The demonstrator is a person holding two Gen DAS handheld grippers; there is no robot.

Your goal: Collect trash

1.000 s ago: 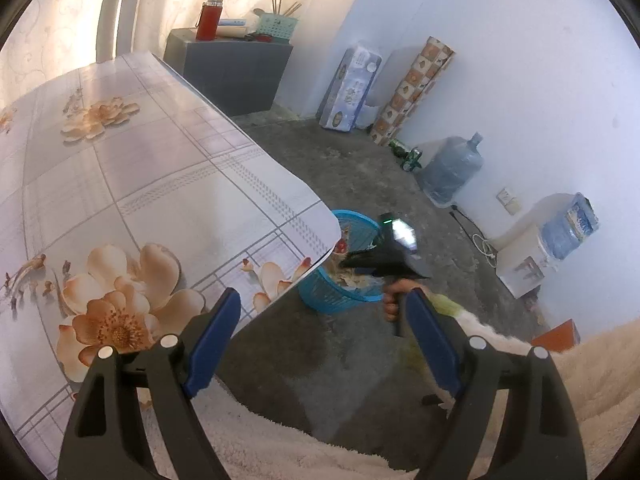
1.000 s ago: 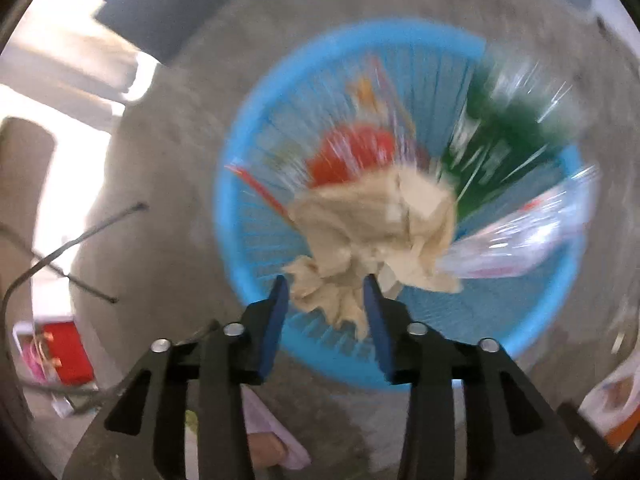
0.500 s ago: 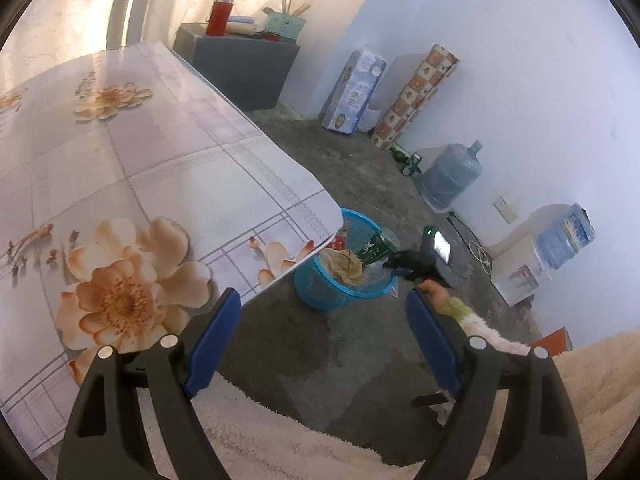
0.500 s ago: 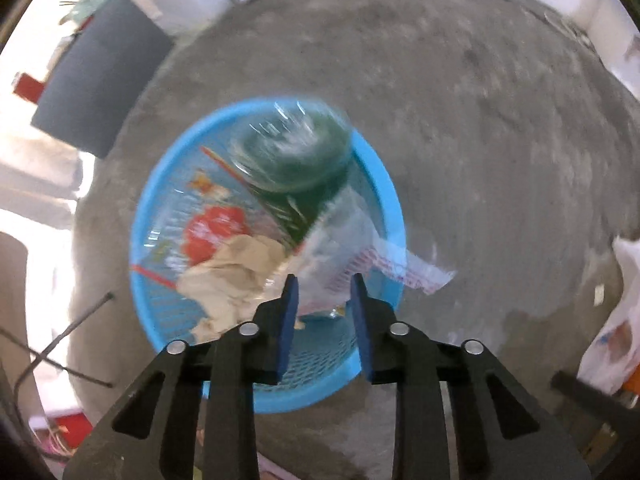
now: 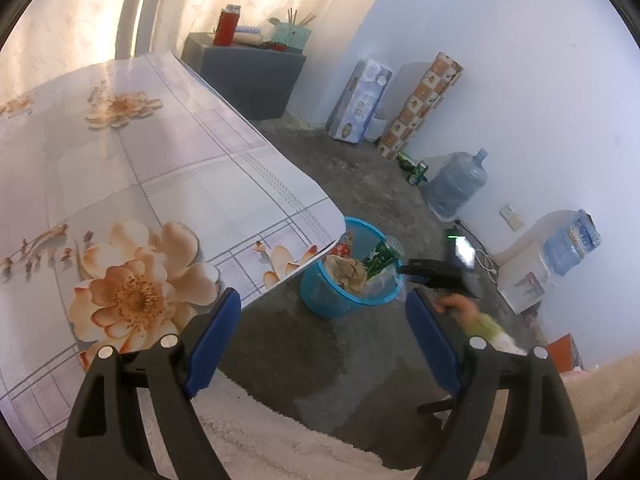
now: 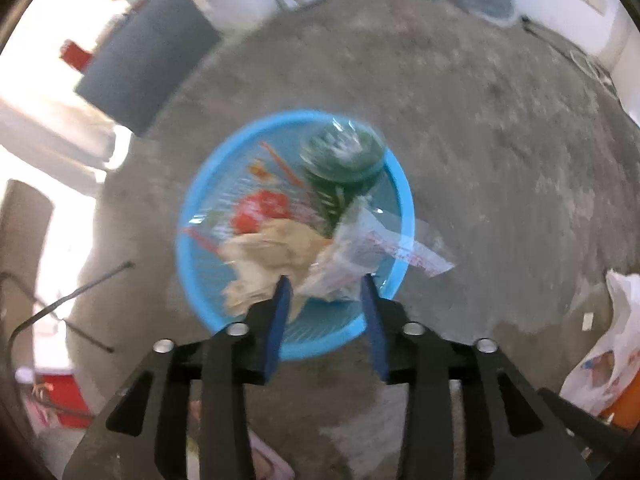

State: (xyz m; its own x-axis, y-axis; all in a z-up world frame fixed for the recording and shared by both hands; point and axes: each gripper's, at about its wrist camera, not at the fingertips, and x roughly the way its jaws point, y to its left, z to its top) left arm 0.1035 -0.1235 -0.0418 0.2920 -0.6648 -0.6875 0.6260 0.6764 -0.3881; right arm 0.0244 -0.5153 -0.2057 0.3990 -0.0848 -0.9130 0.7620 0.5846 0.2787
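The right wrist view looks almost straight down into the blue basket (image 6: pixel 394 276) on the concrete floor (image 6: pixel 500 128) and shows its fill: crumpled brown paper (image 6: pixel 272 252), a red wrapper (image 6: pixel 262 208), a green bottle (image 6: pixel 340 160) and a clear plastic bag (image 6: pixel 360 252) draped over the rim. The right gripper (image 6: pixel 325 286) hangs above the bag; its jaws have just been opening and stand apart, pinching nothing.

The left wrist view shows what that one cannot: the basket (image 5: pixel 332 304) stands just beside the corner of a table with a flowered cloth (image 5: pixel 160 184), whose edge hides part of the rim. The left gripper (image 5: pixel 322 312) hangs with jaws wide apart, empty. The right gripper appears there too, past the basket, a hand (image 5: pixel 454 304) on it. A water jug (image 5: pixel 456 186) stands near the far wall.
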